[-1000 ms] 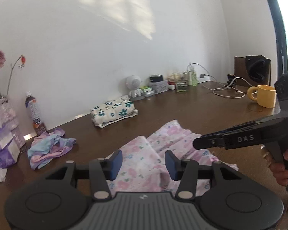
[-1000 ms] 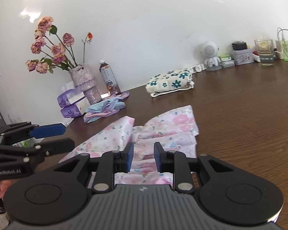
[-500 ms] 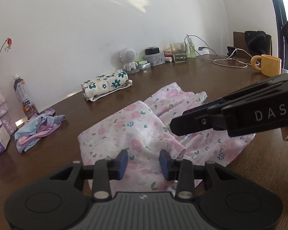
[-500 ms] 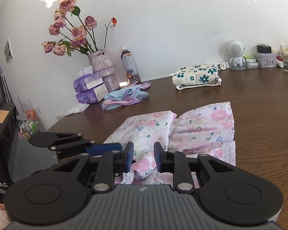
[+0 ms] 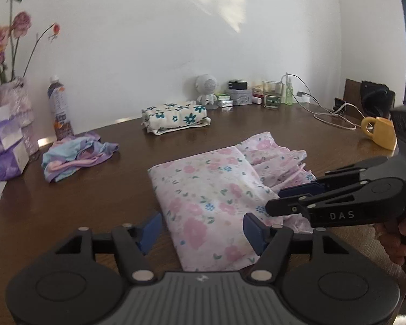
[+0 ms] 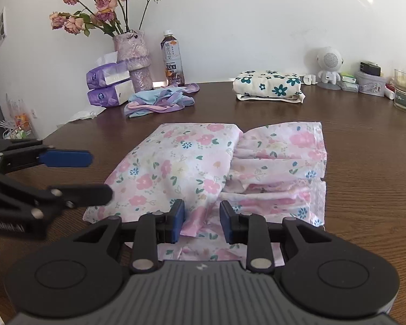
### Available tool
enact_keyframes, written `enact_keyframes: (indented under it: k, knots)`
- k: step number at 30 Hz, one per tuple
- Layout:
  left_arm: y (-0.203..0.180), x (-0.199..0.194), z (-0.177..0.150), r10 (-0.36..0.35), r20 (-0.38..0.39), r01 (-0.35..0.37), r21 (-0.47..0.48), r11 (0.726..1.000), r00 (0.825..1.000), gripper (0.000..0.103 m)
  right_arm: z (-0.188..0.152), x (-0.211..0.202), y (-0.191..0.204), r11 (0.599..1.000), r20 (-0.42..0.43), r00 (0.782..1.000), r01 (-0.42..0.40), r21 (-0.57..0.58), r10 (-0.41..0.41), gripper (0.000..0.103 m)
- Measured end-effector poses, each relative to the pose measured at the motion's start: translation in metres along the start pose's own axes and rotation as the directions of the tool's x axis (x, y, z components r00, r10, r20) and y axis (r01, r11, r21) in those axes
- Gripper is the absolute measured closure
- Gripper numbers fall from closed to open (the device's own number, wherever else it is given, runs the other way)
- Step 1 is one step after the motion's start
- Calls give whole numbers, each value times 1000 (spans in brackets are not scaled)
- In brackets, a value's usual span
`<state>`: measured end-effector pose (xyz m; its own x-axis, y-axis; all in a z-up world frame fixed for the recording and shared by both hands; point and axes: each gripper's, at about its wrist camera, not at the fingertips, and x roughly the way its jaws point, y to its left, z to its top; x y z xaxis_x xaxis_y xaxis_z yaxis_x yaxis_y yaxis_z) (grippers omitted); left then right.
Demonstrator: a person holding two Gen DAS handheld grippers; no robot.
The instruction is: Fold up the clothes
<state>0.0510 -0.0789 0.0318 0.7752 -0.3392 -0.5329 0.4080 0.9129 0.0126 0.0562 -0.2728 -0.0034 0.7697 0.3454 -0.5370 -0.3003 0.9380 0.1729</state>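
Note:
A pink floral garment (image 5: 211, 189) lies on the brown table (image 5: 116, 189), its left half folded over into a smooth flap and ruffled layers showing on the right (image 6: 281, 157). My left gripper (image 5: 202, 228) is open wide just above the garment's near edge, with nothing held; in the right wrist view it (image 6: 100, 175) hovers at the garment's left side. My right gripper (image 6: 201, 220) is shut on a raised fold of the garment's near edge. In the left wrist view it (image 5: 274, 199) reaches in from the right, low over the cloth, held by a hand.
A folded white cloth with teal flowers (image 5: 176, 117) sits behind, and a crumpled blue and purple garment (image 5: 75, 157) lies at the left. A bottle (image 6: 172, 57), flower vase (image 6: 135, 62) and tissue packs (image 6: 105, 86) line the back left. A yellow mug (image 5: 380, 135), cables (image 5: 333, 119) and a glass (image 6: 404, 93) stand at the right.
My left gripper has opened and let go of the garment after laying the flap over. The garment now rests flat on the table. My right gripper's jaw width has stayed the same.

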Motion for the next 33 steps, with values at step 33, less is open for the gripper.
enact_keyframes:
  k: [33]
  knots:
    - [57, 44, -8, -199, -46, 157, -456, 876, 979, 43, 51, 58, -38, 984, -35, 992, -113, 135, 119, 85]
